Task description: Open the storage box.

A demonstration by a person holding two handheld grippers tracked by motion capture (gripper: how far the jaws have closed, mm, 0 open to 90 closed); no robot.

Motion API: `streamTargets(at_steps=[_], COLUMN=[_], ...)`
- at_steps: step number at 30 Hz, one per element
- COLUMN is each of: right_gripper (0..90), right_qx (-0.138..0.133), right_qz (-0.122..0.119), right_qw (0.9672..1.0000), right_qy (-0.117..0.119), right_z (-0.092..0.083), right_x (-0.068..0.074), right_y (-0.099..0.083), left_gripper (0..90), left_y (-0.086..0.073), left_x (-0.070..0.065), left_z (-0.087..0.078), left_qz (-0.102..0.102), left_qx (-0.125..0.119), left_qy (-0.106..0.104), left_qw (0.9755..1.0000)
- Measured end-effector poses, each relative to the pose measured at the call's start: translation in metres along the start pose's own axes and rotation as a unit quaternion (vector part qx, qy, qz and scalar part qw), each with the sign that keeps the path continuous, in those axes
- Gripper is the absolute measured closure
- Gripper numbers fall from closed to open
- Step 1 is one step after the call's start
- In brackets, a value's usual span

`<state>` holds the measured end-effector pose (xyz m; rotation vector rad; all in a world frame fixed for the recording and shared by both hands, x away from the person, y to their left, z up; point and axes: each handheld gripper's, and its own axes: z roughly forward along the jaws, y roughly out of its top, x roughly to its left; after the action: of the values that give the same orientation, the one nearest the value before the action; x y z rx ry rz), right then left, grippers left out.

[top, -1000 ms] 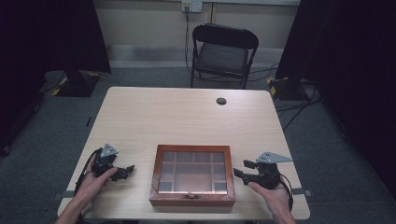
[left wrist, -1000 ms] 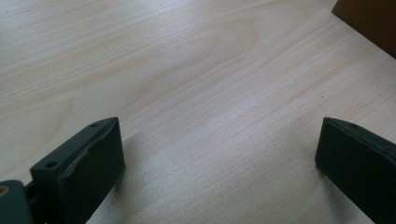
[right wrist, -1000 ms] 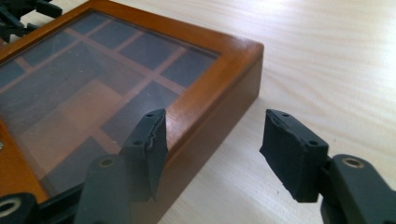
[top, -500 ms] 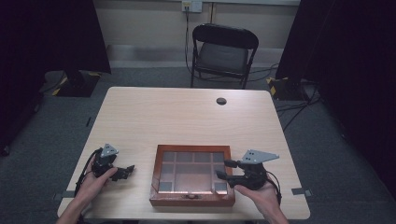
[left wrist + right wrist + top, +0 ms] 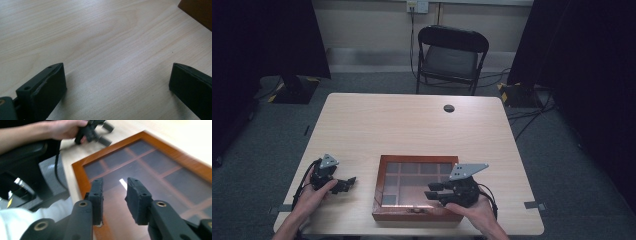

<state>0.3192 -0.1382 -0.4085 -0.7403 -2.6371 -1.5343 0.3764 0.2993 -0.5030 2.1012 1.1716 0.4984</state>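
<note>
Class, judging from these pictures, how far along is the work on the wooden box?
Done: nothing visible; the glass-lidded wooden box lies shut. In hand: the right gripper hangs over the lid near its front edge, its jaws having just been closing, nothing between them. The left gripper rests open on the table. Left: gripping the lid and opening it.

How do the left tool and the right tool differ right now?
The left tool rests low on the bare table, jaws wide apart; the right tool hangs over the glass-lidded wooden box, its jaws narrowed and just closing, with nothing between them. Both are black and hand-held.
</note>
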Motion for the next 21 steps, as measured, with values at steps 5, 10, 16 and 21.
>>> streamTargets(at_steps=[5, 10, 16, 21], right_gripper=[72.7, 76.5, 77.3, 76.6], right_qx=[0.019, 0.035, 0.047, 0.061], right_qz=[-0.002, -0.001, -0.004, -0.009], right_qw=[0.9995, 0.9984, 0.9973, 0.9963], right_qy=[0.023, 0.044, 0.055, 0.06], right_z=[0.009, 0.015, 0.019, 0.028], right_x=[0.004, 0.007, 0.01, 0.011], right_y=[-0.007, -0.016, -0.02, -0.025], left_gripper=[0.3, 0.3, 0.3, 0.3], left_y=[0.0, 0.0, 0.0, 0.0], left_x=[0.0, 0.0, 0.0, 0.0], left_z=[0.0, 0.0, 0.0, 0.0], left_qz=[0.0, 0.001, 0.001, 0.001], left_qx=[0.0, 0.001, 0.001, 0.001], left_qy=[0.0, 0.0, 0.0, 0.0], left_qw=[1.0, 1.0, 1.0, 1.0])
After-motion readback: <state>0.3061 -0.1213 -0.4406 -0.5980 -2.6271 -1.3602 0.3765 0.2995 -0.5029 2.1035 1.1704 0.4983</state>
